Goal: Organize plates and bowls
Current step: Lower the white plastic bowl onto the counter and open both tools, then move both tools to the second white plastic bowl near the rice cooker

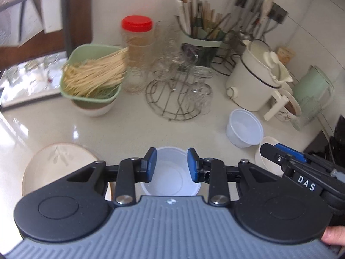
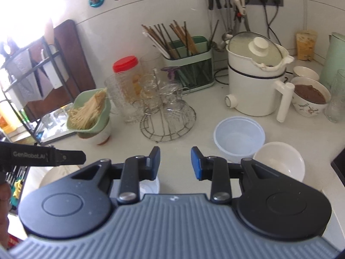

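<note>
Only the left wrist view shows the cream ceramic plate with a leaf motif (image 1: 58, 164) whole, lying flat at 8 o'clock on the pale counter (image 1: 120, 129). The left hand-held gripper (image 1: 171, 165) is released, its jaws spread above an upright, empty translucent plastic bowl (image 1: 170, 179). At 3 o'clock sits a second empty translucent plastic bowl (image 2: 239, 137), touching a white ceramic bowl (image 2: 280, 161), also empty. The right hand-held gripper (image 2: 175, 163) hangs released over bare counter
</note>
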{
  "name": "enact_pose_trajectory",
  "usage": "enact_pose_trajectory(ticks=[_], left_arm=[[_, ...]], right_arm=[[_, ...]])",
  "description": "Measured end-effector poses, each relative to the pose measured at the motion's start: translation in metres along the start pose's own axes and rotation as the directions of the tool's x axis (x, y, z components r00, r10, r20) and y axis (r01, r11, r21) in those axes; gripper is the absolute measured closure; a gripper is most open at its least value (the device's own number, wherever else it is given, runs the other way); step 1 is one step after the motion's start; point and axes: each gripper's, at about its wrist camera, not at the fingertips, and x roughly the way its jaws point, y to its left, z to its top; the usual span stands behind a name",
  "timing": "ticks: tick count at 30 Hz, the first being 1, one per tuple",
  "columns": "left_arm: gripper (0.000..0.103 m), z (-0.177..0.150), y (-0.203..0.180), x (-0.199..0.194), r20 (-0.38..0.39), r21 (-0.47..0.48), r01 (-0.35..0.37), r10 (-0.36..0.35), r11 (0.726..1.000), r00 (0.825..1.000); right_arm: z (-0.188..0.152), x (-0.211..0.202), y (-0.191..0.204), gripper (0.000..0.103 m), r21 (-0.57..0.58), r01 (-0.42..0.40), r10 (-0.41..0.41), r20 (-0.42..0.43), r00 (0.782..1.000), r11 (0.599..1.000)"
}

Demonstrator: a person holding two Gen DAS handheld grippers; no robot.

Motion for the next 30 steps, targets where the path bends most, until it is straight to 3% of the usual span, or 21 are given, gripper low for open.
enact_pose_trajectory(ticks=[18,30], left_arm=[[0.067,0.022,-0.005,0.027,-0.035,0.146,0.187,-0.184,0.971,0.982],[0.067,0.036,-0.030,0.050,-0.091,0.175,0.262,-0.250,0.949,0.964]], right_arm=[[-0.003,-0.010,0.014,0.069,0.056,0.182,-0.184,0.036,0.982,0.982],[-0.005,-0.004,-0.008,0.069,0.144,0.213,-0.213,-0.009,0.977,0.966]])
